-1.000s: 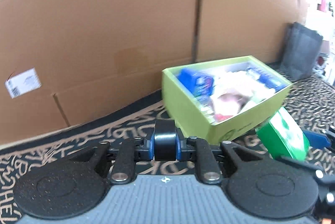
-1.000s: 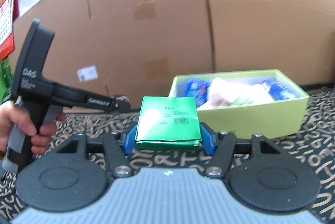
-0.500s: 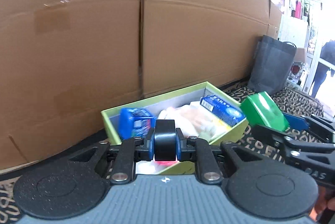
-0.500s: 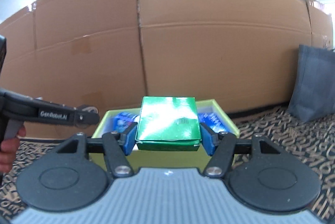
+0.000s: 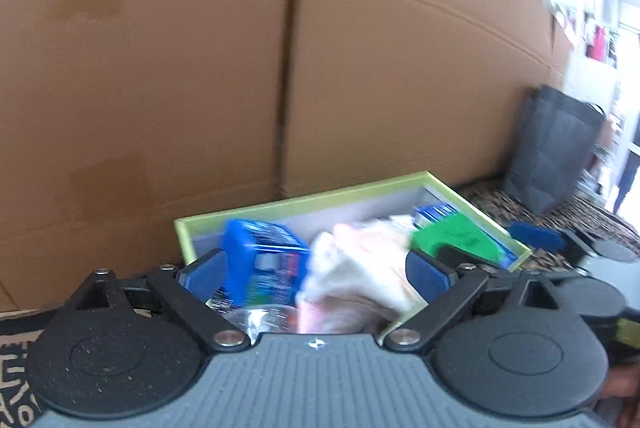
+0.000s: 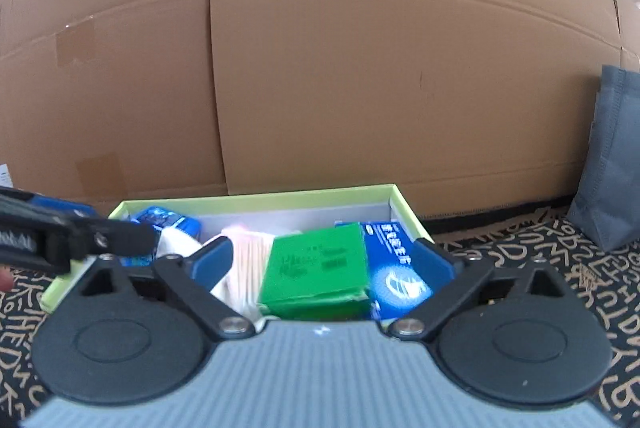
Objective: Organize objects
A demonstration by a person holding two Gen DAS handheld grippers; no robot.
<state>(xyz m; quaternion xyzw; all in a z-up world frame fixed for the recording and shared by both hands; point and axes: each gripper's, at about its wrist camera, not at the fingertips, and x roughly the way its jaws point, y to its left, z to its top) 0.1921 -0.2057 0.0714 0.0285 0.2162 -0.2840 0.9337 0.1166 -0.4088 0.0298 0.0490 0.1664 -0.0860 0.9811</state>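
Observation:
A lime green tray (image 5: 304,202) (image 6: 256,198) sits on the rug against the cardboard, holding a blue packet (image 5: 260,252), a white and pink cloth (image 5: 360,252) (image 6: 244,268) and a blue box (image 6: 394,260). My right gripper (image 6: 323,259) hangs over the tray with its jaws opening wide. The green box (image 6: 316,268) (image 5: 456,238) lies in the tray between them, free of both pads. My left gripper (image 5: 316,268) hovers over the tray's left half, jaws also opening, nothing gripped. Each gripper shows at the edge of the other's view.
A tall cardboard wall (image 6: 360,68) (image 5: 200,88) rises right behind the tray. A dark grey bag (image 6: 612,164) (image 5: 556,148) stands to the right against it. The patterned rug (image 6: 560,240) spreads around the tray.
Both grippers have moved in over the tray. The right jaws have spread and let go of the green box, which now lies in the tray. The left jaws have gone from shut to wide.

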